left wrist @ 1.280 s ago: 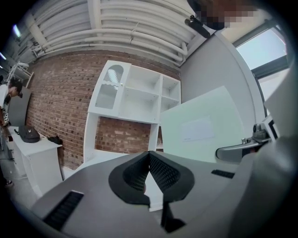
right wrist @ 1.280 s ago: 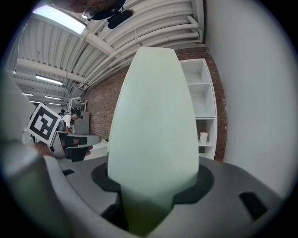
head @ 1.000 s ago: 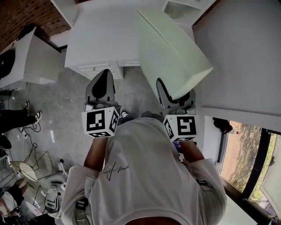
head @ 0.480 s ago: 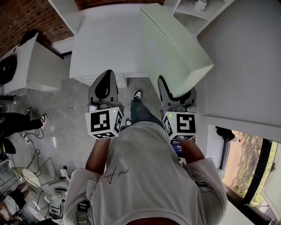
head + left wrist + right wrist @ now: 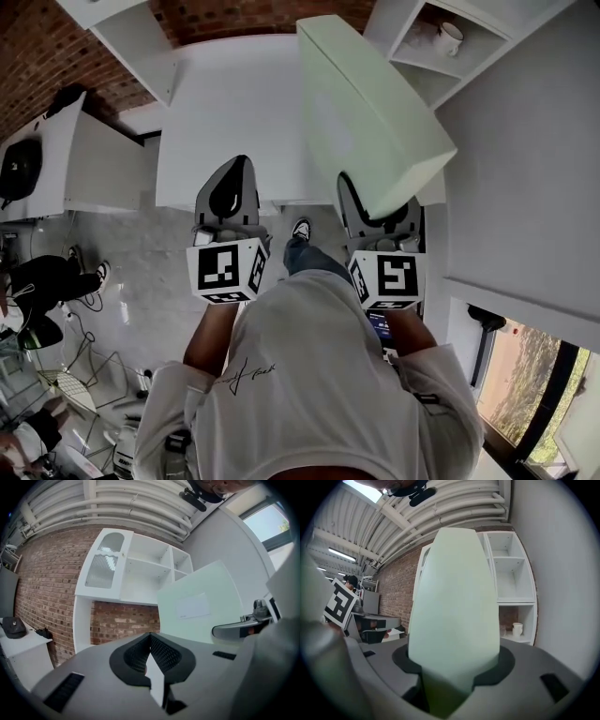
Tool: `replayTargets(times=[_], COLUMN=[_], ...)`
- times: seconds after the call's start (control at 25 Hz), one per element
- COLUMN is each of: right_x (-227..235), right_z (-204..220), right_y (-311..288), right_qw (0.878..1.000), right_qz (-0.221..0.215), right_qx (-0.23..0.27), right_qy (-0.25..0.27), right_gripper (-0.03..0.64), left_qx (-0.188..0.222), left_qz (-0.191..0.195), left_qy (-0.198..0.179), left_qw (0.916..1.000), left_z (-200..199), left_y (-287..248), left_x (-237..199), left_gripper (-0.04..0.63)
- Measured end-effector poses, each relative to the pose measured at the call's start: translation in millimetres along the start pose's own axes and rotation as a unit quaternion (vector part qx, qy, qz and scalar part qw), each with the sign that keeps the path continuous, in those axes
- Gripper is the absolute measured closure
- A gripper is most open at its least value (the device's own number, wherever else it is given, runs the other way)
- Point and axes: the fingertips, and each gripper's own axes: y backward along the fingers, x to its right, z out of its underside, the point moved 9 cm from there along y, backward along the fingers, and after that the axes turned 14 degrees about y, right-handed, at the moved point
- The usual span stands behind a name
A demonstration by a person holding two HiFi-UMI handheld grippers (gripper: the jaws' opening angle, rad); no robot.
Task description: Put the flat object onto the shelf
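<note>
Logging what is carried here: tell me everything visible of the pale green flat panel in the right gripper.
The flat panel is a pale green, matt, rectangular board with visible edge thickness and a faint lighter rectangle, perhaps a label, on one broad face. It looks rigid; its material cannot be told. The right gripper is shut on its near end; nothing else touches it. It is held in the air, tilted, pointing toward the white shelf unit, not yet on it.

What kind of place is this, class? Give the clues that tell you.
Probably a converted industrial space used as a studio or lab: a bare brick wall, exposed ceiling pipes, and a white shelf unit holding a mug.
</note>
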Motion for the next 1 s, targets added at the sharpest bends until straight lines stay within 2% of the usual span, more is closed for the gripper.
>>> replayTargets(times=[0.48, 0.8, 1.0], right_x=[46, 75, 89], right_z=[-27, -60, -88], right_y=[-74, -90, -88], right_qw=[0.999, 0.996, 0.994], right_qz=[-0.037, -0.042, -0.039], right_qx=[0.036, 0.076, 0.103], right_qy=[0.011, 0.018, 0.026], right_gripper=[0.344, 0.344, 0.344], left_qx=[0.005, -0.001, -0.004], left_qz=[0.003, 0.0, 0.015], left_qy=[-0.006, -0.001, 0.01], left_qw=[1.0, 1.0, 0.9998], left_z=[-24, -32, -31], left_y=[-91, -117, -125], left_x=[-13, -14, -17], left_gripper=[0.58, 0.58, 0.58])
